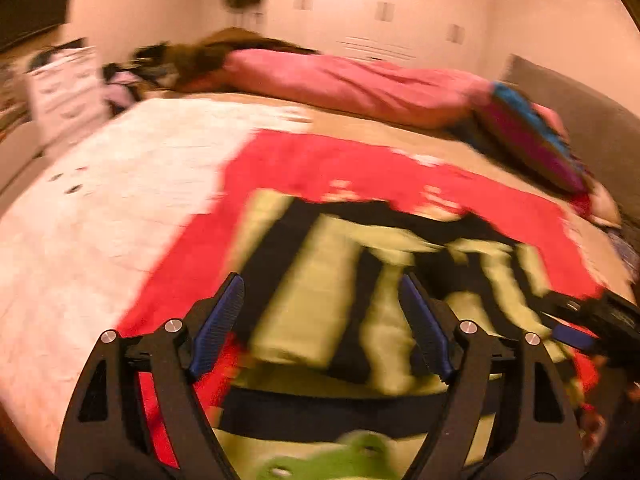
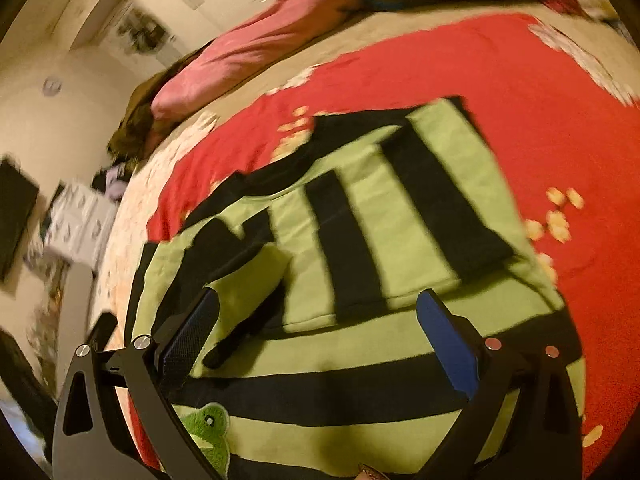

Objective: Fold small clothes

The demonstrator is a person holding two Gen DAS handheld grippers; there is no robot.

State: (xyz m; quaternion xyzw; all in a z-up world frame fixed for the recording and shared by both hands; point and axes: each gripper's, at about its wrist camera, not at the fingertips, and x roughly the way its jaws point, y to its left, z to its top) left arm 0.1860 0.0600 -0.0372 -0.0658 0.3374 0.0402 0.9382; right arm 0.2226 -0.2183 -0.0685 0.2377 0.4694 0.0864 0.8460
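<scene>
Both wide open, gripping nothing: left hand-held gripper (image 1: 320, 312) and right hand-held gripper (image 2: 316, 320) above striped garment (image 2: 360, 240).

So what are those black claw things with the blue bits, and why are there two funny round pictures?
Those claws are grabbers that a person holds, one in each hand. Each has a small camera looking along its two fingers, so each picture comes from one grabber. The lens bends everything round, and quick movement makes it blurry.

One picture is from the left gripper, the other from the right gripper. The blue pads are the soft insides of the fingers. Both grabbers are open and holding nothing.

Below them lies a green and black striped top with a fuzzy frog patch, a sleeve folded over it. It rests on a red blanket on a bed, with a pink pillow at the far side.
</scene>
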